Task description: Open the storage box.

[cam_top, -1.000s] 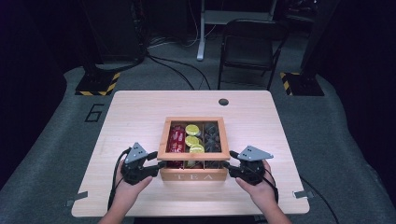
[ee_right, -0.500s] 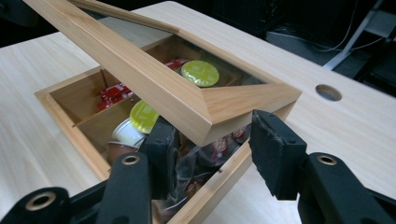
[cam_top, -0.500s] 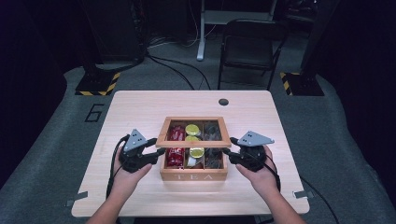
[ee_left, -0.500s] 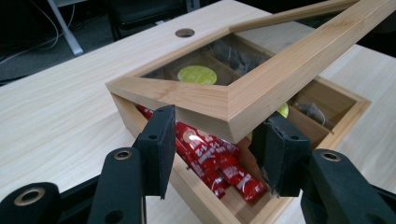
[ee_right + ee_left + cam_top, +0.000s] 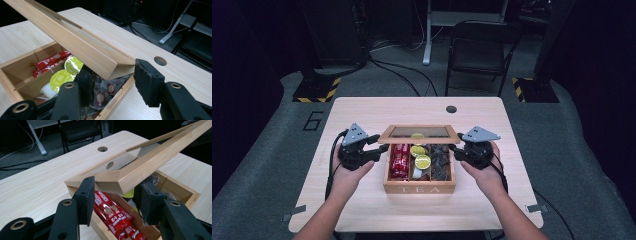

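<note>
**Lid of the tea box held partway up at both front corners**

The wooden tea box (image 5: pixel 419 189) sits near the middle of the light wooden table (image 5: pixel 362 112), its glass-paned lid (image 5: pixel 419 133) tilted up, the front edge raised and the back edge down at the box's far wall.

The left gripper (image 5: pixel 377 148) has the lid's front left corner between its jaws; in the left gripper view the left pad (image 5: pixel 86 195) lies against the corner's outer face and the other pad (image 5: pixel 147 201) sits under the frame, inside the box. Its jaws have just been closing on that corner.

The right gripper (image 5: pixel 453 148) holds the front right corner, jaws partly apart around the frame; its outer pad (image 5: pixel 147 80) looks to touch the corner, though the contact is hard to confirm.

Inside lie red stick sachets (image 5: pixel 400 160), green-topped pods (image 5: pixel 422 161) and dark tea packets (image 5: pixel 441 161).
</note>
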Available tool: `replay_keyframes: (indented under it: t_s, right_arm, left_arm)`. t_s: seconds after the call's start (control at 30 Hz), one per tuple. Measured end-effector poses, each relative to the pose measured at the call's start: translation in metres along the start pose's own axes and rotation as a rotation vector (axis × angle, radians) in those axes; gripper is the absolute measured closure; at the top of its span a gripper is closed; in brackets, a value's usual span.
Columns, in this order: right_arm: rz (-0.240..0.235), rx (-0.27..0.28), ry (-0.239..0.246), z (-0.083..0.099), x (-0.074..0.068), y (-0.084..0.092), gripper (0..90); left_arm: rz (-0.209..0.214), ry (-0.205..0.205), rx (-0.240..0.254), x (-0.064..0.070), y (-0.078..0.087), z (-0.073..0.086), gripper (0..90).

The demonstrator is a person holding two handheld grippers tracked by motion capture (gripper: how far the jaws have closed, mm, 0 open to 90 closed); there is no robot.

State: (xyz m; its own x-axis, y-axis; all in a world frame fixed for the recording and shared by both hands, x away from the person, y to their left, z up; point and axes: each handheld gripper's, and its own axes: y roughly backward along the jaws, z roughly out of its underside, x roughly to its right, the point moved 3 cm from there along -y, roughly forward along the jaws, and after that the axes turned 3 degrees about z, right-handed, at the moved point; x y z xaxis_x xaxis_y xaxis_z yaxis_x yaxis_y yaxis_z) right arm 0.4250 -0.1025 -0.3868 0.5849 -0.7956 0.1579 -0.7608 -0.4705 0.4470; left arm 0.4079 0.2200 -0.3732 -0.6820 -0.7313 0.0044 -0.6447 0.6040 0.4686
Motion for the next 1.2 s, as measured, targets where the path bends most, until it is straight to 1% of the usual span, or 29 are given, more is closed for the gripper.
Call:
replay_keyframes:
  t_s: [0.13,0.17,0.27,0.4,0.53,0.57,0.6,0.63,0.7,0.73,0.77,0.9,0.97,1.13,1.2]
  right_arm:
    - [0.005,0.003,-0.007,-0.003,0.003,-0.003,54.7]
    - [0.01,0.006,-0.016,-0.005,0.005,-0.003,57.1]
    - [0.004,0.006,-0.02,-0.006,0.006,-0.003,57.8]
    - [0.016,0.005,-0.007,-0.01,0.008,-0.004,58.7]
    - [0.015,0.008,-0.005,-0.014,0.011,-0.006,58.9]
    - [0.015,0.006,-0.017,-0.015,0.011,-0.006,58.9]
    - [0.009,0.006,-0.017,-0.016,0.012,-0.006,58.9]
    - [0.012,0.007,-0.018,-0.017,0.012,-0.006,59.0]
    - [0.015,0.008,-0.019,-0.018,0.013,-0.007,59.0]
    - [0.015,0.008,-0.02,-0.018,0.013,-0.007,59.0]
    - [0.016,0.01,-0.021,-0.018,0.013,-0.007,59.0]
    - [0.014,0.017,-0.022,-0.018,0.014,-0.008,58.8]
    - [0.014,0.017,-0.022,-0.018,0.014,-0.008,58.8]
    - [0.017,0.02,-0.026,-0.021,0.015,-0.009,59.0]
    - [0.017,0.019,-0.032,-0.021,0.015,-0.009,59.1]
  left_arm:
    - [0.002,0.002,0.004,-0.002,-0.001,-0.004,51.7]
    - [0.001,0.002,0.005,-0.003,-0.001,-0.005,51.6]
    - [0.007,0.005,0.003,-0.005,-0.001,-0.007,51.6]
    - [0.004,0.004,0.015,-0.007,-0.002,-0.011,51.6]
    - [0.002,-0.001,0.025,-0.01,-0.005,-0.012,51.3]
    - [-0.008,-0.009,0.019,-0.012,-0.007,-0.011,51.4]
    - [-0.019,-0.017,-0.002,-0.015,-0.011,-0.009,51.4]
    - [-0.019,-0.017,-0.002,-0.015,-0.011,-0.009,51.4]
    - [-0.031,-0.009,-0.01,-0.019,-0.018,-0.006,52.2]
    - [-0.031,-0.009,-0.01,-0.019,-0.018,-0.006,53.0]
    - [-0.044,-0.003,-0.001,-0.021,-0.022,-0.005,54.3]
    - [-0.042,0.009,0.012,-0.022,-0.025,-0.005,56.0]
    - [-0.049,0.007,0.03,-0.022,-0.026,-0.007,57.4]
    - [-0.061,0.004,0.023,-0.023,-0.027,-0.011,58.0]
    - [-0.066,0.005,0.031,-0.024,-0.028,-0.013,58.0]
